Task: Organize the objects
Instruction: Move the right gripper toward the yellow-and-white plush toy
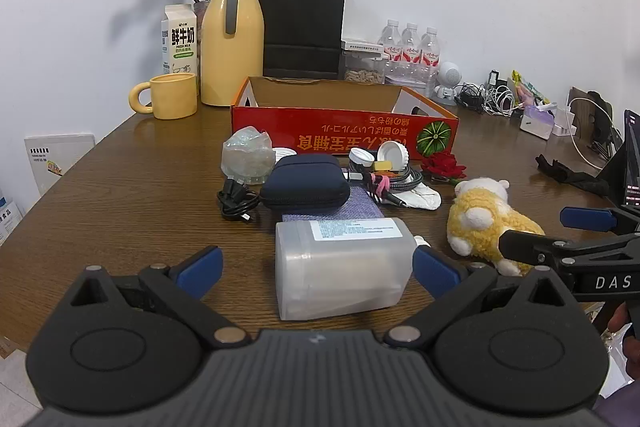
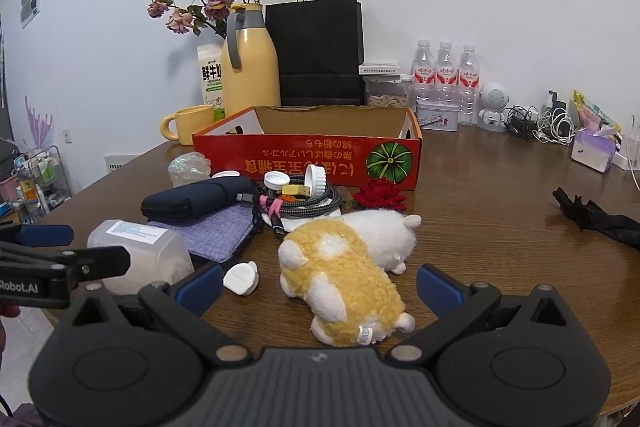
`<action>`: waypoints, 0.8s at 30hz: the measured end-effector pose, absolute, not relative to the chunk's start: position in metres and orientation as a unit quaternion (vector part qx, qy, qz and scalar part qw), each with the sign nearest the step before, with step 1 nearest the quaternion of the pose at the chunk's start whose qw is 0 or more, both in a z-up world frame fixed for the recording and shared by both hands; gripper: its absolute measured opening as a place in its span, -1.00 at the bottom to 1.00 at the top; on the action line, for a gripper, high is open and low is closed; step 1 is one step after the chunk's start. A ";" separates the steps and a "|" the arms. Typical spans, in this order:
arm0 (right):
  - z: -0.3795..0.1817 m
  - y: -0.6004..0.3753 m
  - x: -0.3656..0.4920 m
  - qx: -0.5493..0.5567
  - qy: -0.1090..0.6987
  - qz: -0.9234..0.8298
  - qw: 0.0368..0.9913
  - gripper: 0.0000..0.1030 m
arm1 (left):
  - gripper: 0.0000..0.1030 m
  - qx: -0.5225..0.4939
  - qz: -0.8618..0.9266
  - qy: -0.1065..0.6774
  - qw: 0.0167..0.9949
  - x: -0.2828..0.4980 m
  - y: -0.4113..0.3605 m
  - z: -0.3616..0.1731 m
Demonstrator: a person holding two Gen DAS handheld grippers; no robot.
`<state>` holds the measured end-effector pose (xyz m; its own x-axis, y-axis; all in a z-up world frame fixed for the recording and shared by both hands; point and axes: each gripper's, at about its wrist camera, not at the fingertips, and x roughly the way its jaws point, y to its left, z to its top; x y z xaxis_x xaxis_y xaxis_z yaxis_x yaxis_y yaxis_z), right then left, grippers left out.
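3 water bottles, 1 red box, 1 plush toy, 1 mug.

Red box, navy case, yellow-white plush, yellow jug.

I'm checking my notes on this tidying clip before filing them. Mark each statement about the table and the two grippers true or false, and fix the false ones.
1. The red cardboard box is packed full of objects. False: what shows of its inside is bare.
2. The plush toy lies on the table in front of the right gripper, between its open fingers. True.
3. The left gripper is shut on the translucent plastic bottle. False: it is open, and the bottle lies on its side between the fingers.
4. The yellow mug stands beside the yellow thermos jug. True.
5. The black paper bag lies flat. False: it stands upright behind the box.
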<state>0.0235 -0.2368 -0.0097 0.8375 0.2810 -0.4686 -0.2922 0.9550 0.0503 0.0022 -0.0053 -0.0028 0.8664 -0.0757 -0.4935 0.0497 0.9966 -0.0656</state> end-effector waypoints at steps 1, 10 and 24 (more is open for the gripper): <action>-0.010 -0.237 0.023 -0.012 0.243 0.149 0.958 1.00 | 1.00 -0.026 -0.033 0.257 0.966 0.002 -0.006 -0.003; -0.010 -0.237 0.023 -0.012 0.244 0.149 0.958 1.00 | 1.00 -0.026 -0.034 0.258 0.965 0.002 -0.007 -0.004; -0.011 -0.237 0.026 -0.016 0.247 0.149 0.957 1.00 | 1.00 -0.026 -0.035 0.259 0.965 0.003 -0.007 -0.004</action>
<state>0.0258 -0.2371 -0.0115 0.8330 0.2779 -0.4783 -0.2934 0.9550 0.0440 0.0031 -0.0066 -0.0045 0.8631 -0.0806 -0.4986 0.0537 0.9962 -0.0679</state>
